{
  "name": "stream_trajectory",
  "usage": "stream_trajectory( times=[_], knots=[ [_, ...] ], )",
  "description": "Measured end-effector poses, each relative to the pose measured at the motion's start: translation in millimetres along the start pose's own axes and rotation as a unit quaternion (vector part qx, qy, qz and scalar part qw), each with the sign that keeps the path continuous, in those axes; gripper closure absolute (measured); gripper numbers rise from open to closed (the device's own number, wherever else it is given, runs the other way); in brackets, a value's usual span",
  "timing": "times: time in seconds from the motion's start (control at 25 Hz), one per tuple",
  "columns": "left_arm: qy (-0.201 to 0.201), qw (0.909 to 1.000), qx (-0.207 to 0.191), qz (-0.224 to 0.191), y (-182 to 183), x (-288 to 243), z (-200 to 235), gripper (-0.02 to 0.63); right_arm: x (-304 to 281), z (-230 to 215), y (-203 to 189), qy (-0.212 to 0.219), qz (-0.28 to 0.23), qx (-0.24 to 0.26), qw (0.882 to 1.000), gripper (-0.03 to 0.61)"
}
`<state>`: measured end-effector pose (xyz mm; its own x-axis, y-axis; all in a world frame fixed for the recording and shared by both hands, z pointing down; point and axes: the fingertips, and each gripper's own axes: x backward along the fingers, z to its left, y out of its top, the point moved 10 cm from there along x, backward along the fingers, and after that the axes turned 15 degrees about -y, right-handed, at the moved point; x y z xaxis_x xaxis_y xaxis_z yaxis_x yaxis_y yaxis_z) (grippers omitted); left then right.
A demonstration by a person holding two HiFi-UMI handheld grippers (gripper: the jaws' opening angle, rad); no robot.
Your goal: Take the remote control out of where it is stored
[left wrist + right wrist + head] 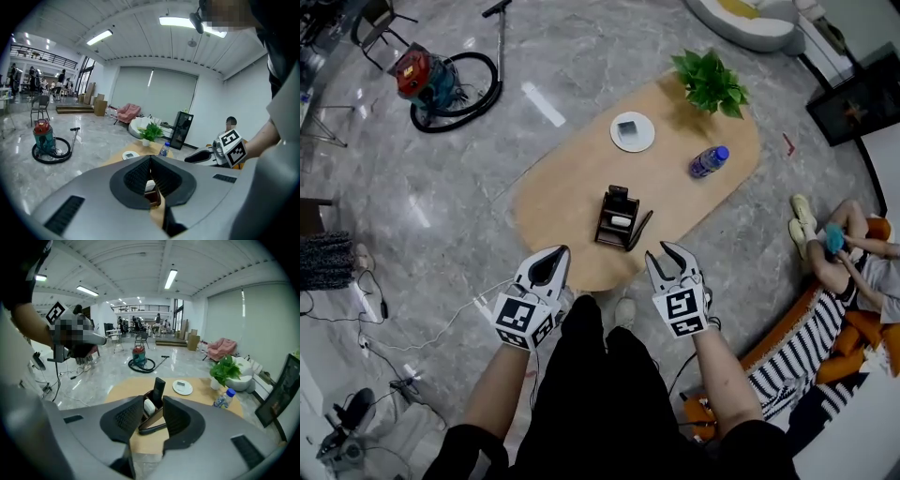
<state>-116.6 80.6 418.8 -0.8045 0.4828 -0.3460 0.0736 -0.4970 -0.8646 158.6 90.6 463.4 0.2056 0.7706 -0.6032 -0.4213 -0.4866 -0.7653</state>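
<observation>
Near the lower middle of the head view the left gripper [562, 251] and the right gripper [661, 253] hang side by side just short of the near edge of the oval wooden worktop [562, 197], touching nothing. In its own view the left gripper's fingers [136, 176] are pressed together with nothing between them, and they hide almost all of the brown holder [614, 225], leaving only a sliver of brown and white below their tips. The right gripper's fingers [126, 420] stand spread and empty, with the holder framed in the gap beyond them. The black remote control [159, 387] stands upright in the holder's far compartment, its lower part hidden inside. A white thing [149, 406] sits in the nearer compartment, too small to identify. A dark slim thing [152, 428] leans against the holder's side, and whether it is a second remote cannot be told. Further up the worktop are a round white dish [632, 131], a blue-capped bottle [709, 161] lying on its side and a green plant [710, 82]. A vacuum cleaner [422, 77] sits on the floor at upper left, and a seated person [853, 253] is cut off by the right edge
</observation>
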Motion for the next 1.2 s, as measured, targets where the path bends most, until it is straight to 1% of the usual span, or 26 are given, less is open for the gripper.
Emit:
stream_trajectory(
  times=[0.2,0.36,0.48,0.68,0.88,1.04,1.2],
  knots=[
    [0.002,0.9999,0.002,0.011,0.3,11.2,29.6,0.607,-47.4,14.4,4.2,0.017,0.028,0.042,0.999,0.459],
    [0.007,0.9997,0.014,0.017,-4.3,21.9,50.8,0.607,-83.3,25.6,-0.4,0.030,0.057,0.083,0.994,0.447],
    [0.009,0.9994,0.024,0.025,-11.7,29.3,65.1,0.607,-107.3,34.7,-9.0,0.039,0.080,0.125,0.988,0.436],
    [0.018,0.9983,0.043,0.034,-26.1,42.5,85.7,0.607,-138.0,49.0,-21.1,0.041,0.105,0.177,0.978,0.434],
    [0.023,0.9971,0.058,0.042,-37.5,50.8,101.0,0.607,-163.7,61.3,-35.3,0.041,0.116,0.248,0.961,0.434],
    [0.025,0.9965,0.063,0.048,-44.0,56.4,111.1,0.607,-176.4,66.7,-43.8,0.044,0.124,0.278,0.951,0.434],
    [0.027,0.9961,0.067,0.051,-46.7,61.3,116.1,0.607,-182.3,72.4,-46.4,0.053,0.132,0.288,0.947,0.435]
  ],
)
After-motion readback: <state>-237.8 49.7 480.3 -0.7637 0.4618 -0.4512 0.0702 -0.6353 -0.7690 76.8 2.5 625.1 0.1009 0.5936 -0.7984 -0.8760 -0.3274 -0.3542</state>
